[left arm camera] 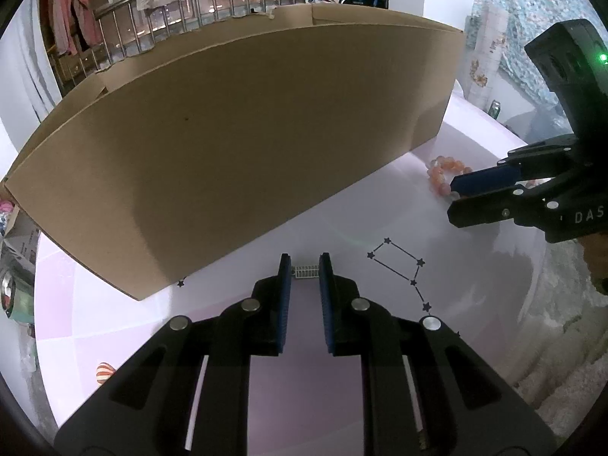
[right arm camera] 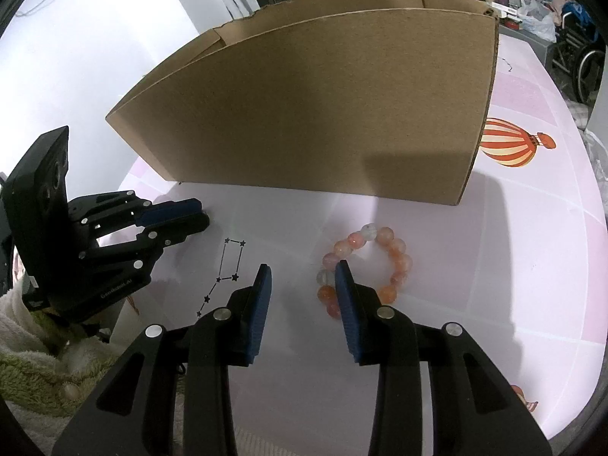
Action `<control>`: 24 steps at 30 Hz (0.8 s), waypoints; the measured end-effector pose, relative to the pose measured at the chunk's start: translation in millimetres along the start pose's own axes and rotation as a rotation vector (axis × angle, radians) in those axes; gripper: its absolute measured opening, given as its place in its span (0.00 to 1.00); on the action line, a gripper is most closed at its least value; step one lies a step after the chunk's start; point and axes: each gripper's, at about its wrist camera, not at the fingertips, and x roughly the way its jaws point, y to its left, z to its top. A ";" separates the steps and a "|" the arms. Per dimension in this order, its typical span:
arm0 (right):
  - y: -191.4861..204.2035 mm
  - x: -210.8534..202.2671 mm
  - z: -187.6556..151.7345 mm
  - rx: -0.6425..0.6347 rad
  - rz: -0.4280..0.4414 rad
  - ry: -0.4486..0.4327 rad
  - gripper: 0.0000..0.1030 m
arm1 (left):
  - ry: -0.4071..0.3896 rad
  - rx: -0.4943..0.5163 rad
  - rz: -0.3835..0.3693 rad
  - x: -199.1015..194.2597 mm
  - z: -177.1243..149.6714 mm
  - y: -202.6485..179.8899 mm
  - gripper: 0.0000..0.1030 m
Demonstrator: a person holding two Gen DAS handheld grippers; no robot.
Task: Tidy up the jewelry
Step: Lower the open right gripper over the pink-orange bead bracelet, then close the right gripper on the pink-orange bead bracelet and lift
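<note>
Pink tabletop [right arm camera: 532, 247]; cardboard box [right arm camera: 323, 114] interior hidden; bead bracelet [right arm camera: 364, 266] half-covered.

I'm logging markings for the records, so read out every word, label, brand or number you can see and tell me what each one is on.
"DAS": white letters on the body of the right hand-held gripper, cut off by the left wrist view's edge.
Small white print on the body of the left hand-held gripper: too blurred to read for sure.
Cardboard box: no print on the faces shown.
Mat: only pictures, a striped balloon and a star outline, no words.
</note>
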 end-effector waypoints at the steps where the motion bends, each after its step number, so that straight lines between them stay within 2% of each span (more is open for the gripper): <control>1: 0.5 0.7 0.4 -0.001 -0.003 0.000 0.34 | 0.000 -0.003 -0.003 -0.2 0.0 0.5 0.13; 9: 9.3 2.0 3.6 -0.058 -0.077 -0.011 0.34 | -0.020 0.003 -0.006 -6.6 0.6 0.4 0.13; 14: 17.9 6.7 5.6 -0.123 -0.157 -0.009 0.33 | -0.040 0.008 -0.002 -13.4 0.4 -0.2 0.13; 17: 22.2 9.0 6.9 -0.163 -0.220 -0.009 0.23 | -0.052 0.009 0.002 -20.1 -2.9 -0.7 0.13; 20: 18.0 8.7 9.5 -0.138 -0.215 -0.006 0.10 | -0.064 0.011 0.004 -26.9 -4.0 -1.6 0.13; 24: 11.3 1.0 11.3 -0.093 -0.204 -0.032 0.10 | -0.083 0.013 0.007 -36.8 -3.8 -3.0 0.13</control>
